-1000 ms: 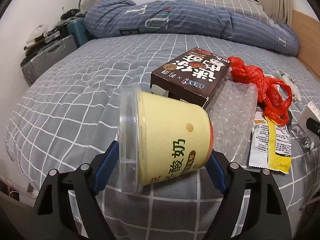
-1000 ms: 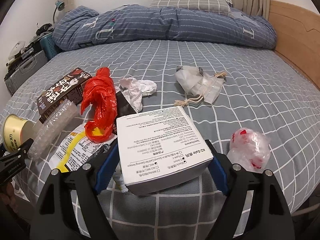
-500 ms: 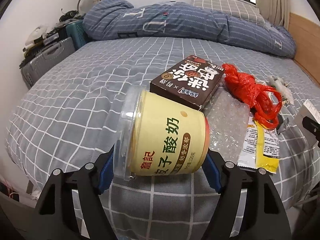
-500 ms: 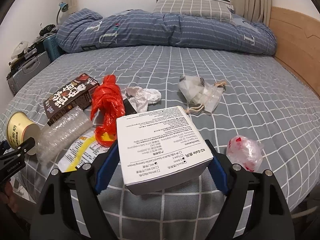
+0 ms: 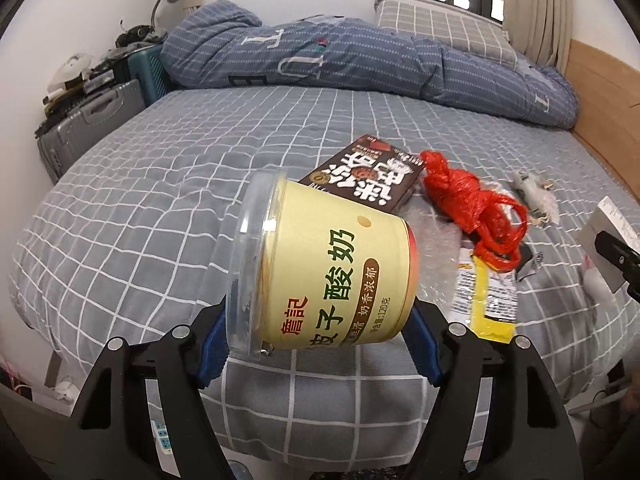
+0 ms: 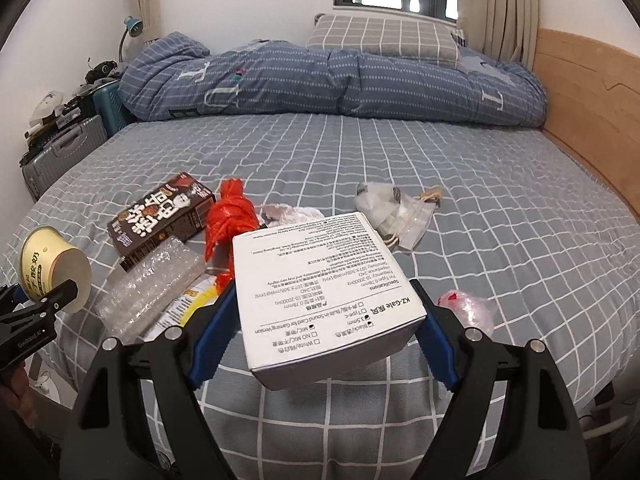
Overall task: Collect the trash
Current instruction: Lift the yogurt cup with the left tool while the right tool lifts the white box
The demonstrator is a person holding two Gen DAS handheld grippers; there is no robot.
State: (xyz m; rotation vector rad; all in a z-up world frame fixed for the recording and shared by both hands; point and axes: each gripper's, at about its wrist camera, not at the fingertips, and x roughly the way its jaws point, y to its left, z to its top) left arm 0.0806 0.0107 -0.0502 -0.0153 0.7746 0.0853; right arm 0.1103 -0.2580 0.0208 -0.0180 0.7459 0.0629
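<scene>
My left gripper [image 5: 320, 336] is shut on a yellow yogurt cup [image 5: 324, 268] with a clear lid, held on its side above the near edge of the bed. The cup also shows at the left of the right wrist view [image 6: 54, 268]. My right gripper [image 6: 320, 328] is shut on a white printed box [image 6: 324, 292], lifted above the bed. On the bed lie a brown snack box [image 5: 368, 178], a red plastic bag [image 5: 472, 204], bubble wrap [image 6: 156, 284], a yellow-and-white wrapper [image 5: 486, 296], crumpled tissue [image 6: 288, 214], a clear bag [image 6: 396, 212] and a small crumpled plastic [image 6: 466, 308].
The bed has a grey checked sheet [image 6: 360, 152], a rolled blue duvet [image 6: 340, 80] and a pillow [image 6: 384, 38] at the far end. A wooden bed frame [image 6: 592, 112] runs along the right. Suitcases and clutter [image 5: 88, 112] stand at the left by the wall.
Both grippers have drawn back and up from the bed with the cup and the white box held. The trash on the bed looks farther away. The cup has tilted slightly.
</scene>
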